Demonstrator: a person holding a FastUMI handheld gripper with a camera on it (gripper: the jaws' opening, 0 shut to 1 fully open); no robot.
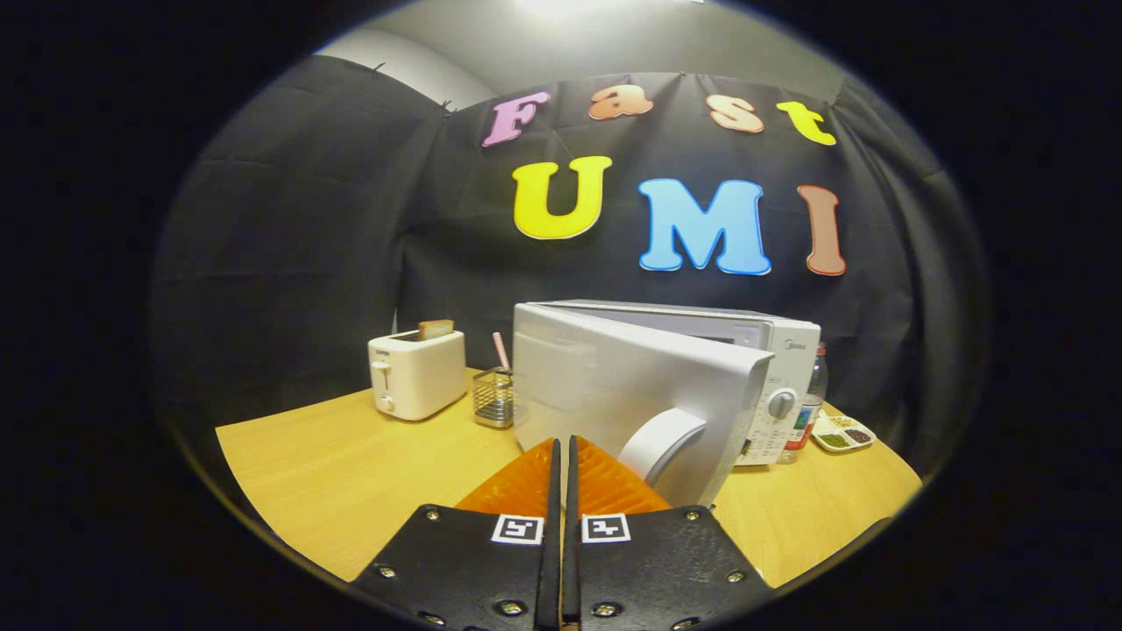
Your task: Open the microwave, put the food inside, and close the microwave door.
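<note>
Mounted on the gripper (pixel 561 451), looking forward along the jaws, which sit closed together with nothing between them. Faces slightly downward across the tabletop (pixel 333 464) toward the booth's back wall. Close to the microwave (pixel 666 386), its door (pixel 614 394) swung out just ahead of the jaws. Farther off, beyond and left of the jaws, the toaster (pixel 416 372).

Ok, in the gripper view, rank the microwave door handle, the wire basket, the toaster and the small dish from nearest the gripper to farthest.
The gripper, fingers closed together and holding nothing, points at the partly open door.
1. Microwave door handle, just ahead, slightly right.
2. Wire basket, beyond the fingers, left of the door.
3. Toaster, farther left.
4. Small dish, far right, past the microwave; too close to call against the toaster.
</note>
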